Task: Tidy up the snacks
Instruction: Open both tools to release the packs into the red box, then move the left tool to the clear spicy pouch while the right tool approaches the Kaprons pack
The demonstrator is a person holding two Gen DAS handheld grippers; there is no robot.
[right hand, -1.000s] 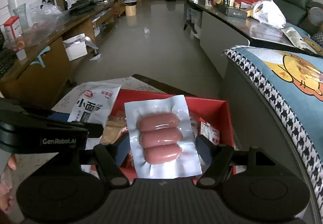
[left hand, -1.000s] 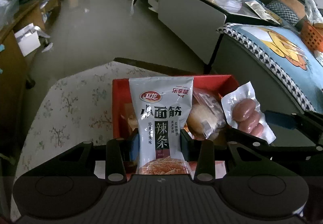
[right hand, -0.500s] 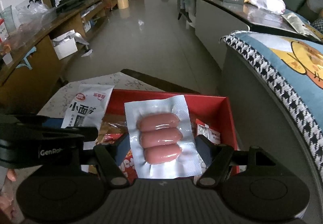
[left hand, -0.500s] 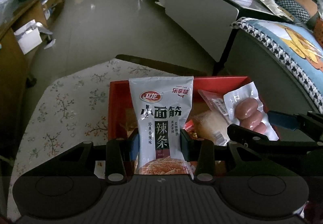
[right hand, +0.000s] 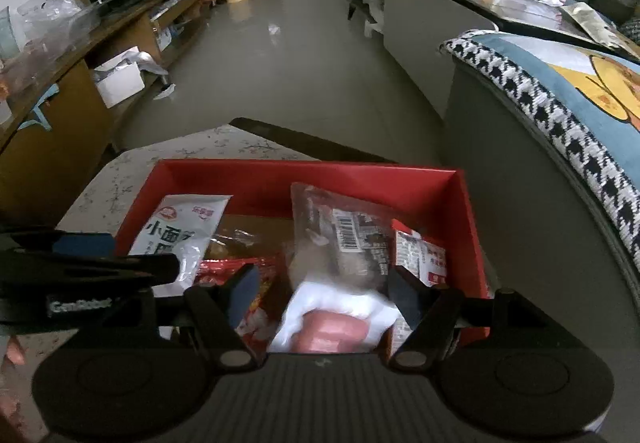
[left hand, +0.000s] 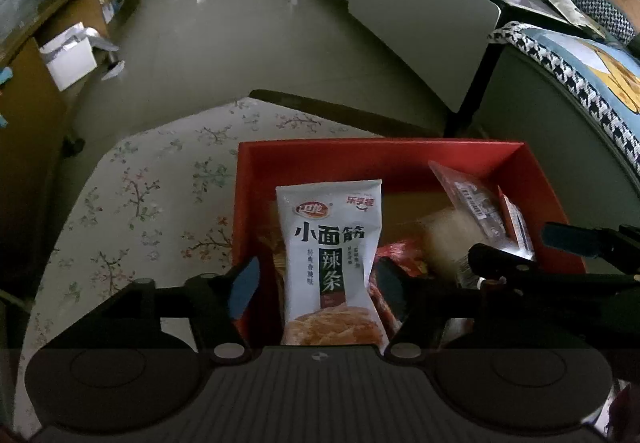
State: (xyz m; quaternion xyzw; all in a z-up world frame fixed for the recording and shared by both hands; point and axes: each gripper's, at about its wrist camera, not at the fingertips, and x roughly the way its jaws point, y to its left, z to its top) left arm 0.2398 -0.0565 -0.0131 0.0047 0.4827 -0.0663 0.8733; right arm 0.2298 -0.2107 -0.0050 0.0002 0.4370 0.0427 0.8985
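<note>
The left gripper (left hand: 318, 283), a black two-finger claw with blue pads, stands wide open over the near left part of the shallow red cardboard box (left hand: 360, 159); the white foil packet of spicy gluten strips printed with black characters (left hand: 330, 267) lies between its fingers, touching neither pad, with clear gaps on both sides; the packet rests inside the box, its top edge pointing toward the far wall and its lower end hidden under the gripper body

The right gripper (right hand: 322, 289) is likewise spread wide above the near right part of the same box (right hand: 312, 171); the clear vacuum pack of pink sausages (right hand: 332, 319) sits low between its fingers, blurred, close to the gripper body and apart from both pads; whether it already rests on the snacks beneath cannot be told

Just beyond the sausage pack lies a transparent wrapped bun with a barcode label (right hand: 344, 239); to its right a small red and white sachet (right hand: 420, 255) leans near the box's right wall; a crinkled red snack bag (right hand: 248, 275) lies beside the left finger of the right gripper

The box stands on a floral-patterned tablecloth (left hand: 152, 211); a blue cartoon blanket with a houndstooth border (right hand: 560, 95) drapes a sofa to the right
</note>
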